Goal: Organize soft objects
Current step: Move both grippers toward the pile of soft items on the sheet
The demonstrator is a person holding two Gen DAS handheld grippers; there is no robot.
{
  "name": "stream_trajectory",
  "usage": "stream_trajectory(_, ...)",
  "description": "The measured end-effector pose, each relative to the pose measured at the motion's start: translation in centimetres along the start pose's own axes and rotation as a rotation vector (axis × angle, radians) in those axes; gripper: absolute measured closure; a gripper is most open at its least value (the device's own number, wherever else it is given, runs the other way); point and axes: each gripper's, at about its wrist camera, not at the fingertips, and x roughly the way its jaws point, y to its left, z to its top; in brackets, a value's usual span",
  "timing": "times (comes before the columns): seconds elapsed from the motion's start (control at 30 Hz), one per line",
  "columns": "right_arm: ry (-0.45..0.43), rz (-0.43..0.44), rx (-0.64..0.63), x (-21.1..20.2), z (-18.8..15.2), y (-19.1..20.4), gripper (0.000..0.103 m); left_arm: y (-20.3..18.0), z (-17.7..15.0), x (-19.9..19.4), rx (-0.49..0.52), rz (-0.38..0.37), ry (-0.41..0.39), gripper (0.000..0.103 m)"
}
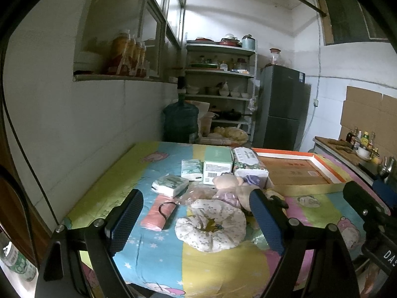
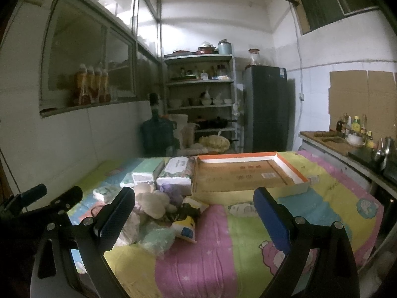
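Observation:
Soft things lie in a heap on the colourful quilt [image 1: 153, 255]. A floral ring cushion [image 1: 211, 226] sits just beyond and between the fingers of my left gripper [image 1: 196, 223], which is open and holds nothing. Around it are a pink rolled cloth [image 1: 158, 213], a plush toy [image 1: 228, 186] and tissue packs [image 1: 170, 185]. My right gripper [image 2: 193, 219] is open and empty above the quilt, with the plush toy [image 2: 153, 202] and a small yellow pouch [image 2: 184, 228] to its left. The shallow orange-rimmed cardboard tray [image 2: 292, 173] lies beyond it.
A green box [image 1: 217, 165] and a large tissue pack [image 1: 249, 164] stand behind the heap. Past the bed are a water jug [image 1: 180, 121], a shelf rack [image 1: 220, 94] and a fridge [image 1: 280, 109]. A counter [image 2: 330, 141] with bottles runs along the right.

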Motion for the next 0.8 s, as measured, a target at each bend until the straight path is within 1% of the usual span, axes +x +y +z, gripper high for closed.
stream_trajectory(0.33,0.026,0.009,0.000,0.7,-0.6,0.0,0.006,0.5,-0.3,1.2,-0.010,-0.003,0.021,0.015)
stream_trajectory(0.8,0.041,0.017,-0.003,1.3,-0.8,0.3,0.006,0.7,-0.5,1.5,-0.006,-0.011,0.026,0.016)
